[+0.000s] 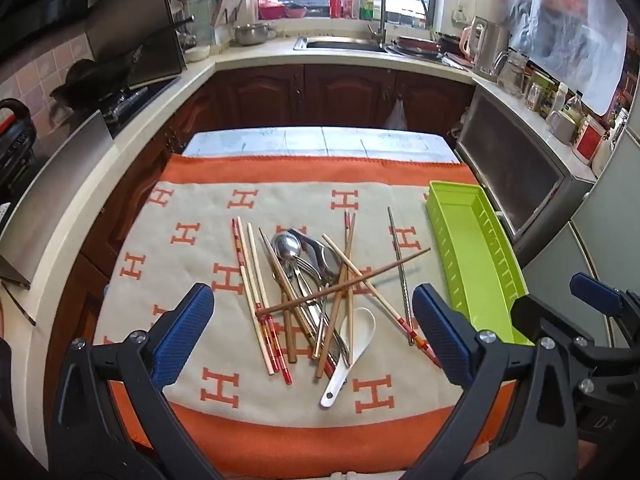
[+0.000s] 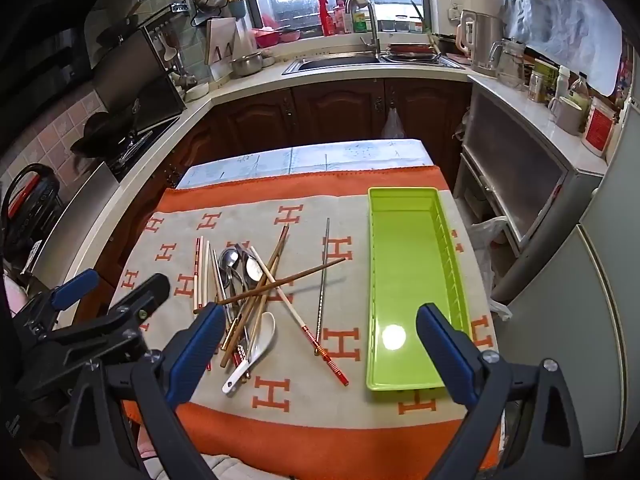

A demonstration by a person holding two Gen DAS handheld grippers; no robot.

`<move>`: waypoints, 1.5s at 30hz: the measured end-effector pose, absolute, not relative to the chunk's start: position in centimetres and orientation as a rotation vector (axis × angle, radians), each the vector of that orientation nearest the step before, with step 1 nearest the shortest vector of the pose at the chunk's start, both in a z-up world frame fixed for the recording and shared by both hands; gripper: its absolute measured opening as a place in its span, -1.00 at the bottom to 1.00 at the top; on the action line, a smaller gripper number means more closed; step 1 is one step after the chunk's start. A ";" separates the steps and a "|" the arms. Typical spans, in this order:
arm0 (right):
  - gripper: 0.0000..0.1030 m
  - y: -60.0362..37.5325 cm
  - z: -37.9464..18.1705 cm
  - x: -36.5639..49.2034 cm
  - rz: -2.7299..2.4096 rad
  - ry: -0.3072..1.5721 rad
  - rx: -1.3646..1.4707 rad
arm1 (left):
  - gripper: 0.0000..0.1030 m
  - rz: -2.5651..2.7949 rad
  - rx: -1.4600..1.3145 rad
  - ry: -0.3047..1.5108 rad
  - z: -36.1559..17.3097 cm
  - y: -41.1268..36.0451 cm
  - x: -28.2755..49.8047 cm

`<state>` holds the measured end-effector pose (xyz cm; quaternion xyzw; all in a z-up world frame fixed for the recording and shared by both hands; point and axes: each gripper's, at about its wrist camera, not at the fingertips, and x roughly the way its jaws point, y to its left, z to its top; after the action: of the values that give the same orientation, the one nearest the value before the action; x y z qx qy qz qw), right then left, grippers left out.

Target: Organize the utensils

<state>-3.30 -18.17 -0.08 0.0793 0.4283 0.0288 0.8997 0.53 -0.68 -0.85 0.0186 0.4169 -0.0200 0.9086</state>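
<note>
A pile of utensils (image 1: 316, 284) lies mid-table on the orange and beige cloth (image 1: 192, 264): wooden and pale chopsticks, metal spoons (image 1: 287, 246), a fork, a white ceramic spoon (image 1: 349, 354) and a metal chopstick (image 1: 400, 272). The pile also shows in the right wrist view (image 2: 252, 296), with the white spoon (image 2: 252, 354). An empty lime-green tray (image 1: 476, 264) stands to its right, also in the right wrist view (image 2: 408, 288). My left gripper (image 1: 316, 336) is open above the pile's near end. My right gripper (image 2: 320, 352) is open, between pile and tray, holding nothing.
The table sits in a kitchen with counters on three sides: a stove and wok (image 2: 108, 136) at left, a sink (image 2: 332, 62) at the back, a cabinet (image 2: 520, 184) and fridge (image 2: 600, 320) at right. The right gripper's body (image 1: 580, 340) shows beside the tray.
</note>
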 end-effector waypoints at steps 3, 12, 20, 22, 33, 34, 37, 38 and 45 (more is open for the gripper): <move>0.88 -18.6 0.3 -3.2 0.059 0.879 0.163 | 0.88 -0.049 0.026 0.870 -1.3 -0.1 1.0; 0.87 -18.6 0.2 -2.9 0.053 0.900 0.144 | 0.84 -0.052 0.010 0.856 -0.9 -0.2 1.1; 0.84 -17.9 -0.5 -2.8 0.051 0.901 0.139 | 0.84 -0.041 0.027 0.877 -1.0 -0.3 1.3; 0.81 -18.1 -0.4 -2.7 0.056 0.909 0.139 | 0.84 -0.037 0.028 0.873 -0.9 -0.2 1.3; 0.74 -17.8 -0.3 -2.6 0.068 0.907 0.138 | 0.84 -0.027 0.033 0.865 -1.0 -0.2 1.0; 0.74 -17.8 -0.3 -2.6 0.070 0.908 0.140 | 0.84 -0.026 0.034 0.866 -1.0 -0.2 1.1; 0.74 -17.6 -0.3 -2.7 0.072 0.908 0.142 | 0.84 -0.023 0.036 0.865 -1.0 -0.1 1.0; 0.74 -17.6 -0.3 -2.7 0.074 0.908 0.143 | 0.84 -0.023 0.036 0.865 -1.0 -0.1 1.0; 0.73 -17.4 -0.4 -2.8 0.082 0.906 0.147 | 0.84 -0.020 0.037 0.865 -1.0 0.1 1.0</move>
<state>-2.79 -17.41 -0.43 0.0707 0.4371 0.0394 0.8958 0.97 0.10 -1.00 0.0178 0.4189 -0.0098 0.9078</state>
